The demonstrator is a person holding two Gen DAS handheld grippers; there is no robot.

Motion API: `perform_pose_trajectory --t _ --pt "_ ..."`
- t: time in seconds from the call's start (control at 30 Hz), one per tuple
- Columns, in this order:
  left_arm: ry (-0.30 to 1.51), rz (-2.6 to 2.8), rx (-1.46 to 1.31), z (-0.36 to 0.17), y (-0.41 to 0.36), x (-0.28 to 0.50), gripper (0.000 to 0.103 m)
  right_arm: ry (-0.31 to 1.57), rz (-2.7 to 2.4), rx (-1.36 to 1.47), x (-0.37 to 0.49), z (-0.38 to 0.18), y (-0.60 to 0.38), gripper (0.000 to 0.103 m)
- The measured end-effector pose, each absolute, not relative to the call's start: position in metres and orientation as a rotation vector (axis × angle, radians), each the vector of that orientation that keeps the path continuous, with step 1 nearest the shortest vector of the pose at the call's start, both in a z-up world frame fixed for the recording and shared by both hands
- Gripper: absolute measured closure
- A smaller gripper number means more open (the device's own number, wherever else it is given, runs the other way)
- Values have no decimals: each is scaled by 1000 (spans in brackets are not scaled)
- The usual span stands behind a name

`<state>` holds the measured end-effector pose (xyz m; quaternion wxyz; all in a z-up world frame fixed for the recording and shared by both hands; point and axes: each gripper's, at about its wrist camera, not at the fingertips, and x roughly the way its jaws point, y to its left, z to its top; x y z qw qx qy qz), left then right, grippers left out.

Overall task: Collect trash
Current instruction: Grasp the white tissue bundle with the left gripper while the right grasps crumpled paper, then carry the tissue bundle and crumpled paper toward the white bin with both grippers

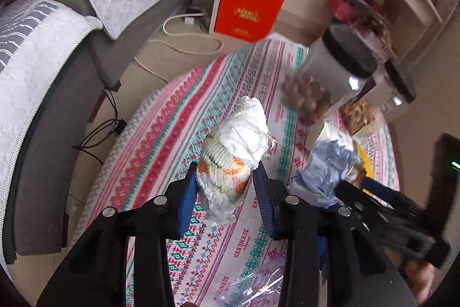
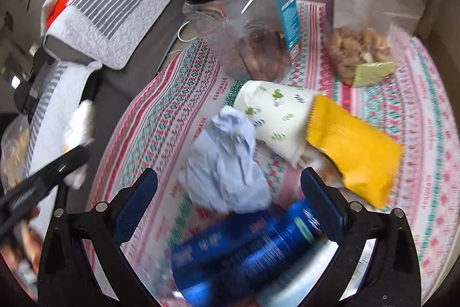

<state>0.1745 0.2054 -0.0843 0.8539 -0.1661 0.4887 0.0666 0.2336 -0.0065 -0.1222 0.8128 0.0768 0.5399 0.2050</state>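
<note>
Trash: crumpled tissue wad [image 1: 234,160] clamped in left gripper [image 1: 225,186], lifted over patterned tablecloth [image 1: 161,111], long axis pointing away. Right gripper [image 2: 230,209] jaws wide, empty; blue-grey paper ball [image 2: 227,163] just ahead between them, blue can [image 2: 244,246] nearer.

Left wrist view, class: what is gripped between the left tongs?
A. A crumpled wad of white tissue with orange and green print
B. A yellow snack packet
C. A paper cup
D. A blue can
A: the blue pads of the left tongs press on both sides of the crumpled tissue wad, held above the patterned tablecloth.
</note>
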Motion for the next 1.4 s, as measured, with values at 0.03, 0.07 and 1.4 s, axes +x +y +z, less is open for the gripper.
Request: perform_pose_trajectory --t 0.03,0.07,1.4 --pt "1021 140 -352 -82 207 173 65 1168 437 184 238 -124 -3 13" --pt "1012 141 -349 -78 208 170 65 1178 434 195 241 -125 0 16" --pt "883 82 -255 -35 141 139 64 860 353 169 173 -26 -65 88"
